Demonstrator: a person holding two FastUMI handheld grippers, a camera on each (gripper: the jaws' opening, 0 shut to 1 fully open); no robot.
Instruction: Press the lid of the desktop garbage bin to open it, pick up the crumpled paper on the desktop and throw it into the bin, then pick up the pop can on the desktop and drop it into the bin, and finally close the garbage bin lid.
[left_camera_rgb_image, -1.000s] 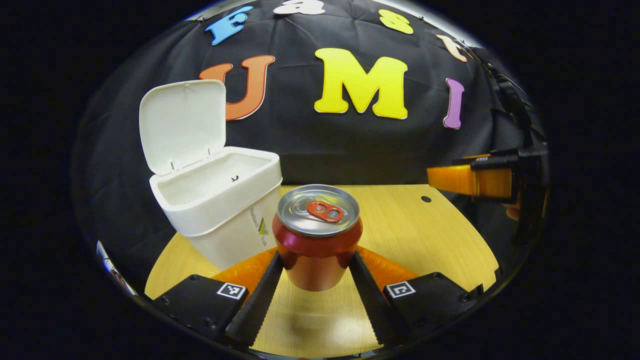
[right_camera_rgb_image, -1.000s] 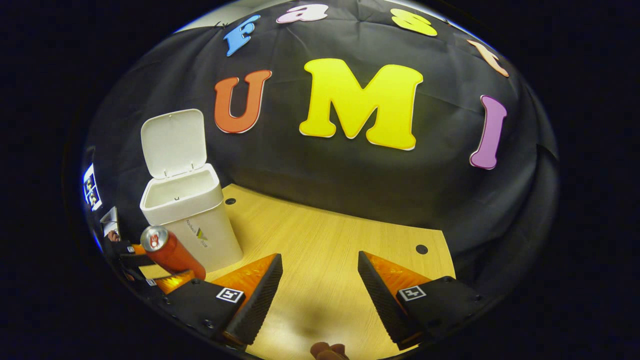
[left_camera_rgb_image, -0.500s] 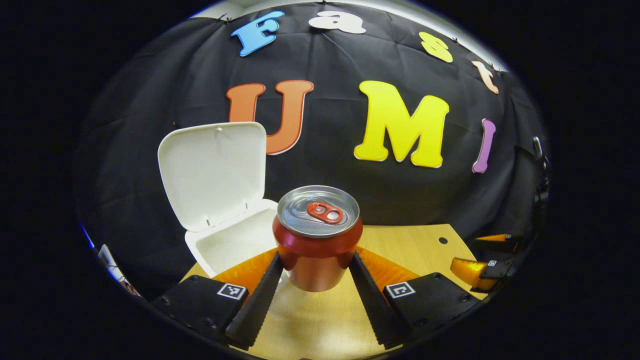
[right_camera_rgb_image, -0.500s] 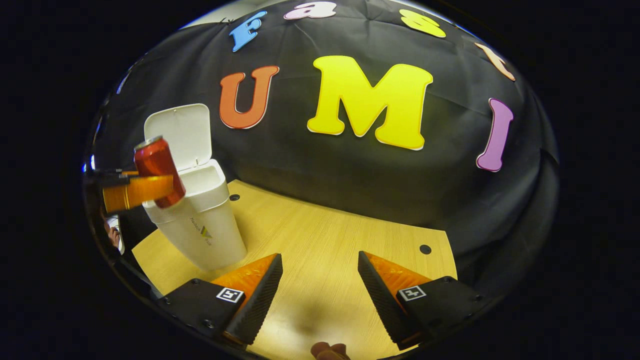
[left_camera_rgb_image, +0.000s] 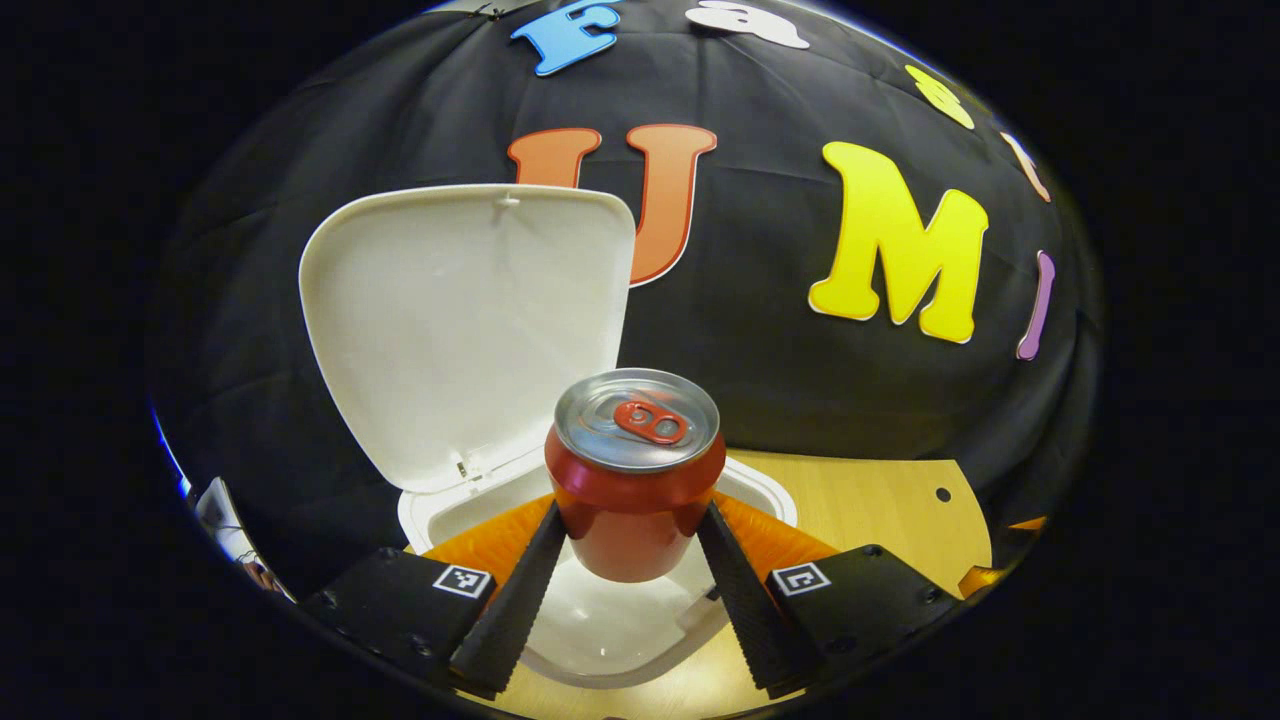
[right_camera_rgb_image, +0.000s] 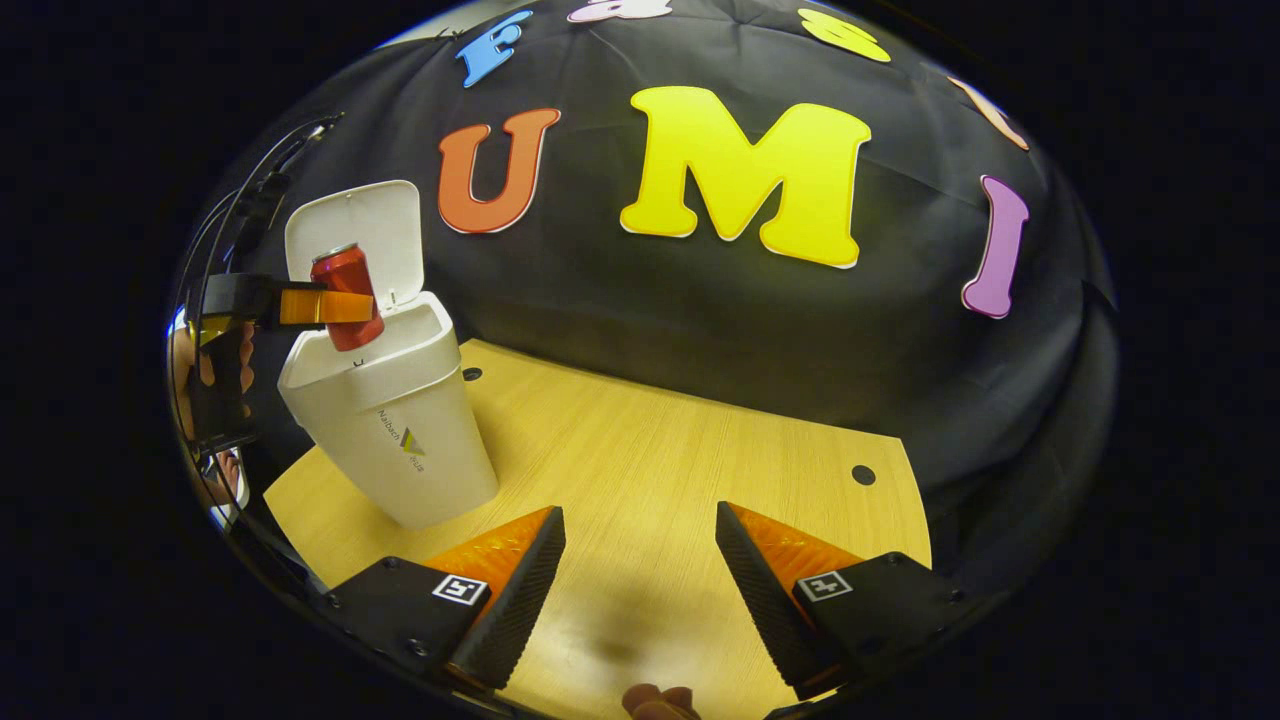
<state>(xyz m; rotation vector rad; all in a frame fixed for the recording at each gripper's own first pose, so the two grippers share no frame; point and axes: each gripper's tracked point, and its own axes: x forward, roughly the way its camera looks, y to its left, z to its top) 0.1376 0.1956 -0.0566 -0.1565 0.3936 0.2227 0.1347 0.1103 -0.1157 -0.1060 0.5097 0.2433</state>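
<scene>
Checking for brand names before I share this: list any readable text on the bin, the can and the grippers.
Garbage bin front: a small logo with a line of print, too small and tilted to read.
Pop can: no print visible.
Left gripper and right gripper: square coded markers, patterns only, no words.

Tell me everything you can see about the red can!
The pop can is red and shiny like metal, with a silver top and a red pull tab, apparently unopened. It stands upright, squeezed between the two fingers of the left gripper, which holds it in the air above the open white bin, in front of the raised lid.
</scene>
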